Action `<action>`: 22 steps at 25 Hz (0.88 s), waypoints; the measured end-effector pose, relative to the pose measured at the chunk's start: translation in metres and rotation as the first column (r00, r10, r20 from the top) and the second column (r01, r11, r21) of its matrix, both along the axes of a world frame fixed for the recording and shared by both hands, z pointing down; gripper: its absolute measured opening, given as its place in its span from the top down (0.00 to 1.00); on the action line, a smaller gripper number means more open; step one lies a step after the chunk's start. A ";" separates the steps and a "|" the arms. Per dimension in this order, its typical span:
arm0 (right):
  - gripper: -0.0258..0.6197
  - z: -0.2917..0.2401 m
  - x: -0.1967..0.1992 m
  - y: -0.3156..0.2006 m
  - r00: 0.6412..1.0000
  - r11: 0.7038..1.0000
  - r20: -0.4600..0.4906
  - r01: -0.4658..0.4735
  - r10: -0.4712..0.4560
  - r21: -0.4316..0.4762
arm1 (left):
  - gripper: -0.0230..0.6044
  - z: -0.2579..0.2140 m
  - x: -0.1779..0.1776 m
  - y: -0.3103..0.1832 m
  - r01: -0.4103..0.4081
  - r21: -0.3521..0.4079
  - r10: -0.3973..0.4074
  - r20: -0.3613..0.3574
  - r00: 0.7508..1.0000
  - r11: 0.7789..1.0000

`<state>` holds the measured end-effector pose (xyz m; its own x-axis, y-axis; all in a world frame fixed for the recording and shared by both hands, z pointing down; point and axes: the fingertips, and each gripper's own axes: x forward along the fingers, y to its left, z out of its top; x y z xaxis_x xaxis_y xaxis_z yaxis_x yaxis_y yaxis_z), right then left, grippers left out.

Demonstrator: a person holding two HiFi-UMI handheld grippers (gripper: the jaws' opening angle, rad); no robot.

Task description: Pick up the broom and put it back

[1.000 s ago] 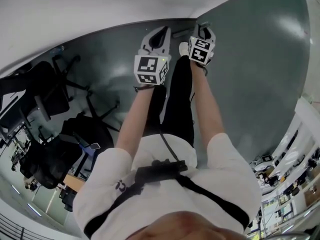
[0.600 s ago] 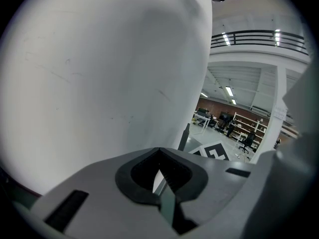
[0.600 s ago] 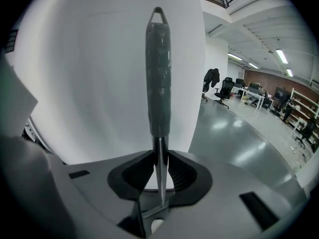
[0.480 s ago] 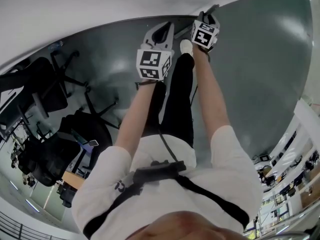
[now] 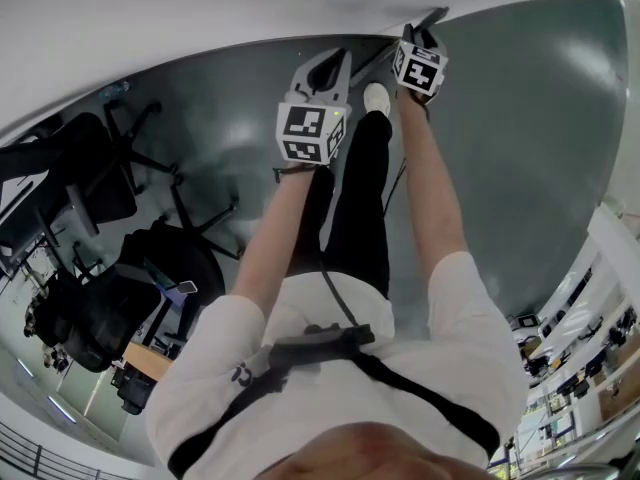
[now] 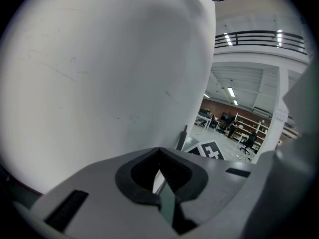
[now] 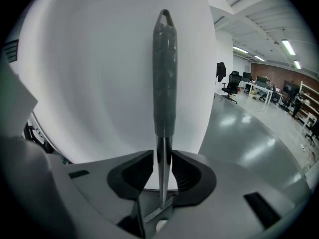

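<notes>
The broom's handle [image 7: 164, 73] is a thin metal shaft with a grey grip and a hanging loop at its end. In the right gripper view it stands straight up in front of a white wall. My right gripper [image 7: 162, 171] is shut on the metal shaft just below the grip. In the head view the right gripper [image 5: 420, 63] is stretched out to the wall, and the handle's tip [image 5: 434, 15] pokes past it. The broom's head is hidden. My left gripper [image 5: 330, 68] hovers beside it, jaws together with nothing in them [image 6: 160, 176].
The white wall [image 5: 200, 8] meets the grey floor [image 5: 520, 148] just ahead of the person's white shoe [image 5: 377, 96]. Black office chairs [image 5: 100, 178] and a dark seat with bags [image 5: 170, 268] stand at the left. An open hall with shelves [image 6: 239, 123] lies beyond the wall's corner.
My right gripper has moved with the broom handle away from the body, up to the wall. The left gripper has hardly moved.
</notes>
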<state>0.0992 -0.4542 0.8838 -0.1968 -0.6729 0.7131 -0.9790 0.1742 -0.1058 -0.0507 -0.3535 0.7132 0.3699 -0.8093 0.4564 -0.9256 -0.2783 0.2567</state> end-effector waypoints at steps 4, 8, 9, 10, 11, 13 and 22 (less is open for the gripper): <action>0.81 0.002 -0.001 -0.001 1.000 1.000 0.010 0.026 -0.026 -0.007 | 0.94 0.000 -0.001 -0.001 -0.001 -0.003 0.001 -0.001 1.000 1.000; 0.70 0.004 0.001 -0.002 0.998 0.999 0.048 0.032 -0.032 0.007 | 0.94 0.004 0.001 0.000 -0.004 -0.010 0.004 -0.004 1.000 1.000; 0.66 0.003 0.001 -0.002 0.997 0.999 0.063 0.035 -0.035 0.013 | 0.94 0.004 0.002 0.000 -0.006 -0.012 0.006 -0.004 1.000 1.000; 0.66 0.003 0.001 -0.001 0.996 0.999 0.075 0.037 -0.038 0.017 | 0.94 0.004 0.003 0.001 -0.007 -0.012 0.007 -0.005 1.000 1.000; 0.65 0.002 0.001 -0.001 0.996 0.999 0.081 0.040 -0.042 0.019 | 0.94 0.005 0.004 0.002 -0.008 -0.013 0.008 -0.005 1.000 1.000; 0.65 0.002 0.002 0.000 0.995 0.999 0.084 0.048 -0.049 0.019 | 0.94 0.006 0.005 0.002 -0.011 -0.016 0.011 -0.006 1.000 1.000; 0.65 0.002 0.014 0.001 0.993 0.998 0.102 0.058 -0.060 0.017 | 0.94 0.005 0.010 -0.001 -0.019 -0.018 0.019 -0.007 1.000 1.000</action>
<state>0.1136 -0.4535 0.8859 -0.3082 -0.6678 0.6776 -0.9510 0.2336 -0.2024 -0.0407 -0.3546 0.7180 0.3884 -0.7938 0.4679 -0.9183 -0.2914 0.2680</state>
